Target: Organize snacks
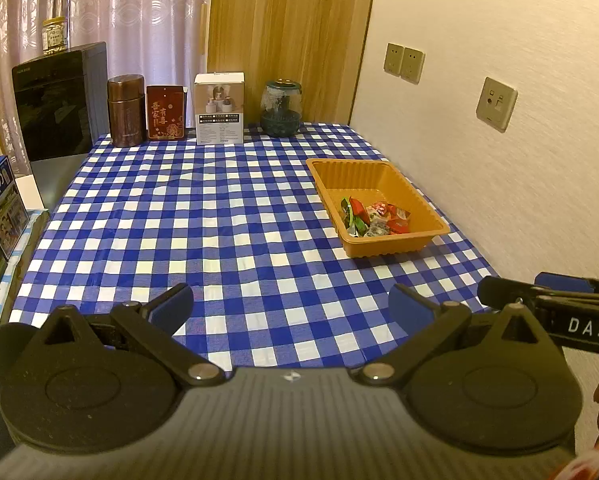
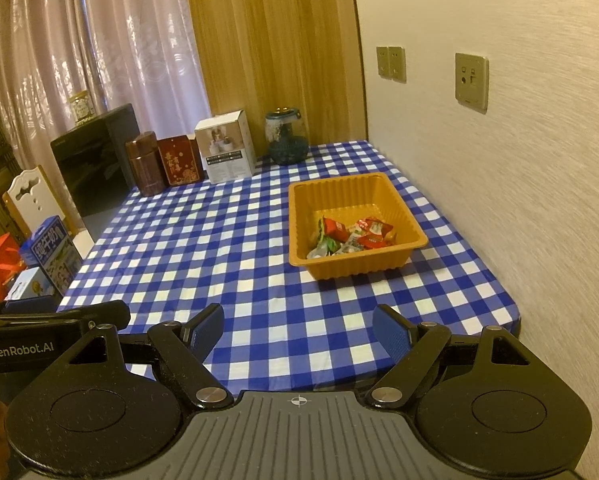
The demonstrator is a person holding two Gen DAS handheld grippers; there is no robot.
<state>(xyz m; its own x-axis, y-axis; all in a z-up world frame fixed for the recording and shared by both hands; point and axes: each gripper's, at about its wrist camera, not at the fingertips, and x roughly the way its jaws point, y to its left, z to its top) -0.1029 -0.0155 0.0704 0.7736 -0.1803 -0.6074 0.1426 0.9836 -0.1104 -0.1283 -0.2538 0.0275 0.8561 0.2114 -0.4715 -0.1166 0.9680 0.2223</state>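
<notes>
Bench cloth (image 1: pixel 219 220), blue-and-white check, covering the bench. Standing along the far edge, left to right: brown canister (image 1: pixel 126 110), red tin (image 1: pixel 166 112), white carton (image 1: pixel 219 108), dark glass jar (image 1: pixel 281 109). Black appliance (image 1: pixel 57 104) sitting at far left, carrying what is possibly a small labelled jar (image 1: pixel 54 35). Wall sockets (image 1: pixel 403 62) sitting on the right wall.

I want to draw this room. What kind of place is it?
Probably a home dining corner: a table under a blue-and-white checked tablecloth, an orange plastic tray of wrapped snacks, and pale patterned curtains behind.
</notes>
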